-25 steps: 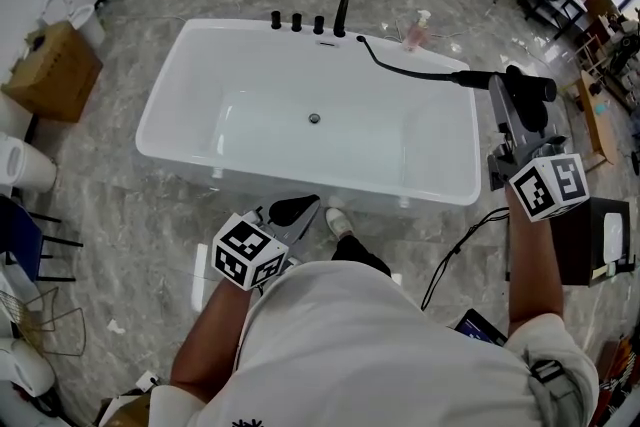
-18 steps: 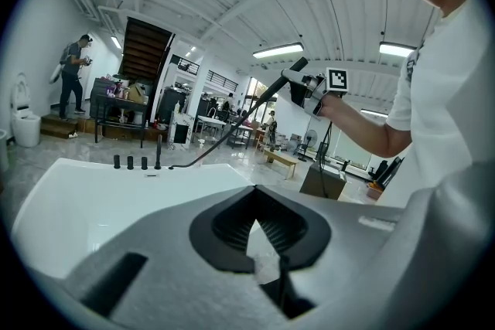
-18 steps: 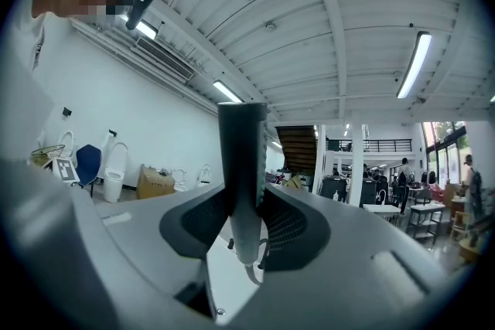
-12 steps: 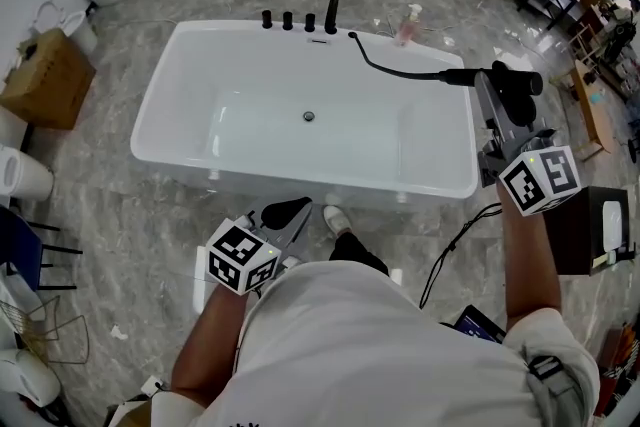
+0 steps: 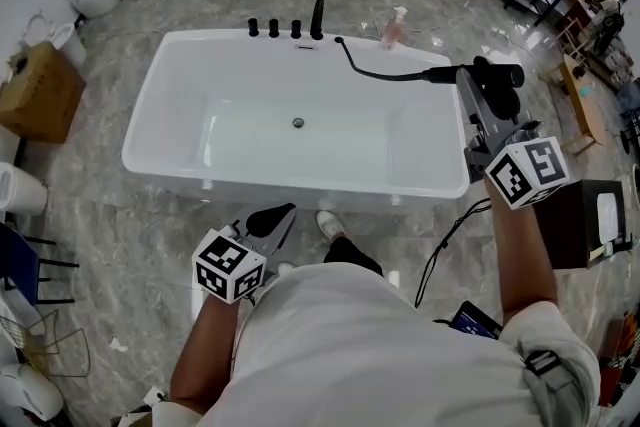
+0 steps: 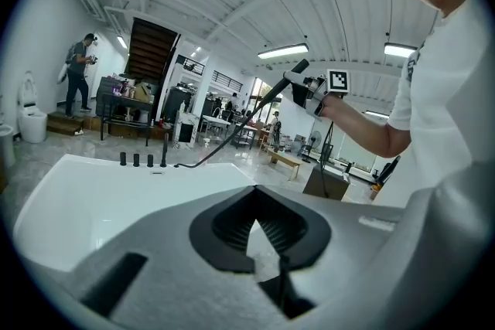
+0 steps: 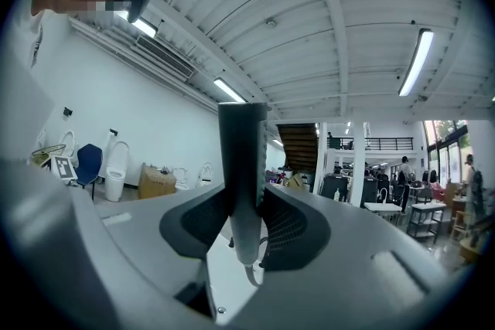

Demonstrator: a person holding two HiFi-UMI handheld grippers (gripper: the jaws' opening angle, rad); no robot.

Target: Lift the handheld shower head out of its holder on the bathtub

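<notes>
Over the right end of the bathtub [image 5: 300, 177]: the shower head [image 5: 497, 75] is up in the air, well clear of the rim. The right tongs [image 5: 488, 93] are clamped on its handle. The right gripper view confirms this: the grey handle [image 7: 241, 182] stands upright between the two pads, jaws partly closed and pressing on it.

Change over the last second: almost none. Head and tongs keep the same place against the tub end, and only the head camera's framing has slid a little. The hose [image 5: 385, 72] still runs in one slack arc from the tub deck beside the taps [image 5: 273, 28].

Judgement: the lift looks done and this is a steady hold.

The left tongs [image 5: 270, 218] sit low by the person's waist. The tips look drawn together, with nothing between them [image 6: 259, 232].

Hard to make out:
- No holder can be picked out where the hose meets the deck.
- The spray face is turned away or hidden behind the tongs.
- The handle is cut off above the jaws in the right gripper view.
</notes>
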